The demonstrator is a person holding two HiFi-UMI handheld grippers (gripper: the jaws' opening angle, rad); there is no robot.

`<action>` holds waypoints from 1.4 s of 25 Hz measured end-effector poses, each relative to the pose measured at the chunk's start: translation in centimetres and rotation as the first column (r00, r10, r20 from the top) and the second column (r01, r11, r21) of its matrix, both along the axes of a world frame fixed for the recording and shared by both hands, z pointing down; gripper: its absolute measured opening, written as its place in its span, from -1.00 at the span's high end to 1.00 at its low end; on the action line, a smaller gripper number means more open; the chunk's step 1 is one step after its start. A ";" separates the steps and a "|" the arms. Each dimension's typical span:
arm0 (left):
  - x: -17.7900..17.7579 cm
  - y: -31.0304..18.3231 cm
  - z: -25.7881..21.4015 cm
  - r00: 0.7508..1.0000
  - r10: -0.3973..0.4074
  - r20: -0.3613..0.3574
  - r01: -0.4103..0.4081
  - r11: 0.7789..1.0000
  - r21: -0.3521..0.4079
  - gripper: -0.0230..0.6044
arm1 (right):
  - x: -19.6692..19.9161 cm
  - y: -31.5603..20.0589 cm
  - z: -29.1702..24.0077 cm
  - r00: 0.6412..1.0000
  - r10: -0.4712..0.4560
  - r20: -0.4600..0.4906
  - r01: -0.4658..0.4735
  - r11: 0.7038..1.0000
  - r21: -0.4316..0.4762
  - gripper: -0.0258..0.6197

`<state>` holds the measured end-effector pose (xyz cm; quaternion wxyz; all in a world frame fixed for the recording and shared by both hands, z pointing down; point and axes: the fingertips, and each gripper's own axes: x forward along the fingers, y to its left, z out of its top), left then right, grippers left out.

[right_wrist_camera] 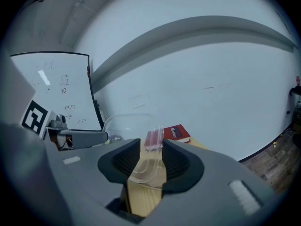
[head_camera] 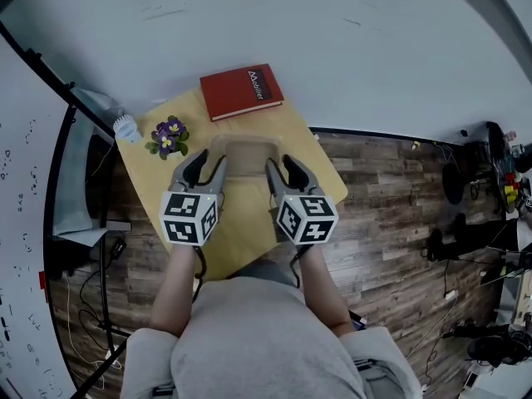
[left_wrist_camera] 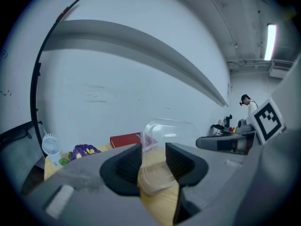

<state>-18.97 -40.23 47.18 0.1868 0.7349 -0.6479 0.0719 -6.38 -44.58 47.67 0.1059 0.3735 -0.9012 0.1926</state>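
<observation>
Starting w/ the wooden table [head_camera: 243,227]: its edges lie close on both sides, so a lost grip near one could send the load to the floor, imo. The clear plastic container [head_camera: 247,155] is over the table's middle, spanning btwn both grippers. Can't tell if its base touches the wood. Its walls look thin & flexy, so the main risk is an uneven squeeze, or the 2 hands twisting or pulling apart. Either could buckle a wall or let it slip out.

The red book [head_camera: 242,91] lies just beyond the container, so a push fwd could bump it.

- Left gripper [left_wrist_camera: 153,160]: jaws nearly closed, pinching the container's left wall.
- Right gripper [right_wrist_camera: 151,160]: same narrow gap, clamped on the right wall.

The purple flowers [head_camera: 169,135] & small white fan [head_camera: 126,127] stand near the table's far left corner, apart from the left gripper. They could tip if it swings outward.
</observation>
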 end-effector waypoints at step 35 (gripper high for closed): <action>2.1 7.7 -11.1 0.982 0.149 0.113 -0.175 0.948 0.264 0.43 | 2.5 9.8 -11.5 0.985 0.158 0.067 -0.171 0.938 0.301 0.47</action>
